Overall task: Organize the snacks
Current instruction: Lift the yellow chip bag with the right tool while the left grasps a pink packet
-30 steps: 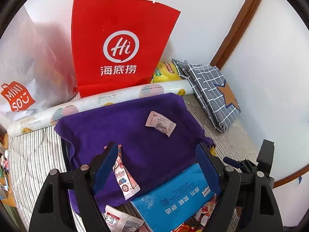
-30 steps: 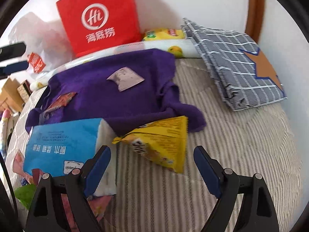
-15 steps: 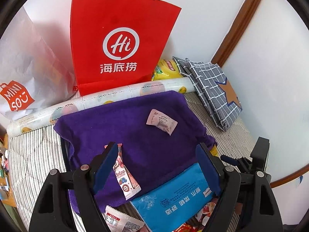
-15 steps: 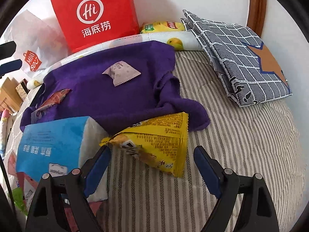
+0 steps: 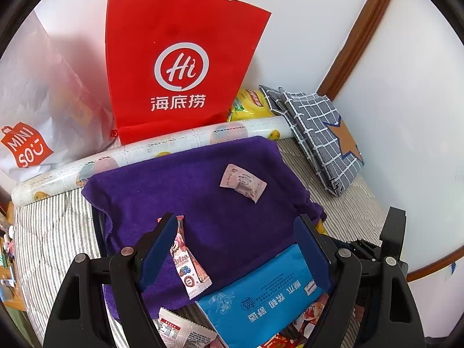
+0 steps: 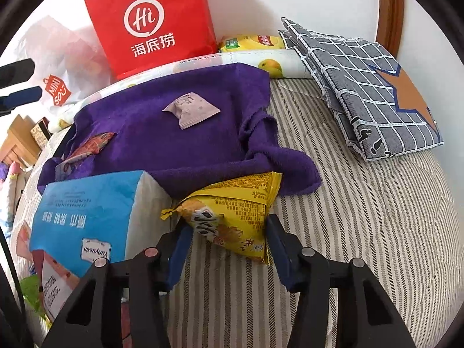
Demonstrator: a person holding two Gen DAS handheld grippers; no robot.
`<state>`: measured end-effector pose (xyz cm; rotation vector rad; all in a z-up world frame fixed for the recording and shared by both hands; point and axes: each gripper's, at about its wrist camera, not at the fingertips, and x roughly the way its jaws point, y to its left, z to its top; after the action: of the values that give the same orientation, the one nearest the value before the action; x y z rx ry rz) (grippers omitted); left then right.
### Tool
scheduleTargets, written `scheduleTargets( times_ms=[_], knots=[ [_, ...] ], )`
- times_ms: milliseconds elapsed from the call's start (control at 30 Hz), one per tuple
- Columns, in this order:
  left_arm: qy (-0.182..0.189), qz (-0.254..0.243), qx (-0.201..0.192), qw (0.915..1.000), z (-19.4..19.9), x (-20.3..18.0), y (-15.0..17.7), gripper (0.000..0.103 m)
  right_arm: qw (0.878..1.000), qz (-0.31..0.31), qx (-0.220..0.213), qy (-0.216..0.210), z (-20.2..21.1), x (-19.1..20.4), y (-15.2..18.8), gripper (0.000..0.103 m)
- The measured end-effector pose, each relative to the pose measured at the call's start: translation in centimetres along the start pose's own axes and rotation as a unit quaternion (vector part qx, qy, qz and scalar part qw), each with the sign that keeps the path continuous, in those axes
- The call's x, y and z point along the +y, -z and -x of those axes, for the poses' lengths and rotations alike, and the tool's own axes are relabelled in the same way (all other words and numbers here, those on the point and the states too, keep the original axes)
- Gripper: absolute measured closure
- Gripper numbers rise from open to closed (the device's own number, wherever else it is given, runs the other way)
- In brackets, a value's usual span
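Observation:
My right gripper (image 6: pixel 229 227) is closing on a yellow snack bag (image 6: pixel 235 200) that lies on the striped bed cover at the purple towel's (image 6: pixel 179 145) near edge. Both blue pads touch the bag's sides. My left gripper (image 5: pixel 236 220) hangs open over the purple towel (image 5: pixel 203 203) with nothing between its fingers. A pink-and-white stick snack (image 5: pixel 190 266) lies just beside its left finger. A small pale pink packet (image 5: pixel 242 181) rests farther back on the towel, also visible in the right wrist view as the pink packet (image 6: pixel 191 110).
A blue tissue pack (image 6: pixel 87 214) lies left of the yellow bag with more wrappers under it. A red paper bag (image 5: pixel 179 66), a white Miniso bag (image 5: pixel 29 145), a patterned roll (image 5: pixel 174 145), a yellow chips pack (image 5: pixel 249 104) and a folded checked cloth (image 5: pixel 319 139) line the wall.
The right gripper's jaws have narrowed from wide open onto the yellow snack bag, and it has come closer to the bag. The left gripper has stayed put.

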<state>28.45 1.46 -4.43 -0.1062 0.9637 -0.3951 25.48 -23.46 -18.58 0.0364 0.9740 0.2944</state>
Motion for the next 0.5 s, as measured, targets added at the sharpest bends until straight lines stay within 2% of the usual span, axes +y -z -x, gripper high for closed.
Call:
scheduleTargets(
  times_ms=[500],
  knots=[
    [-0.030,0.012,-0.025,0.9992,2.0,1.4,-0.2,0.021,1.000,-0.012,-0.024,-0.015,4.2,-0.6,1.6,0.055]
  ],
)
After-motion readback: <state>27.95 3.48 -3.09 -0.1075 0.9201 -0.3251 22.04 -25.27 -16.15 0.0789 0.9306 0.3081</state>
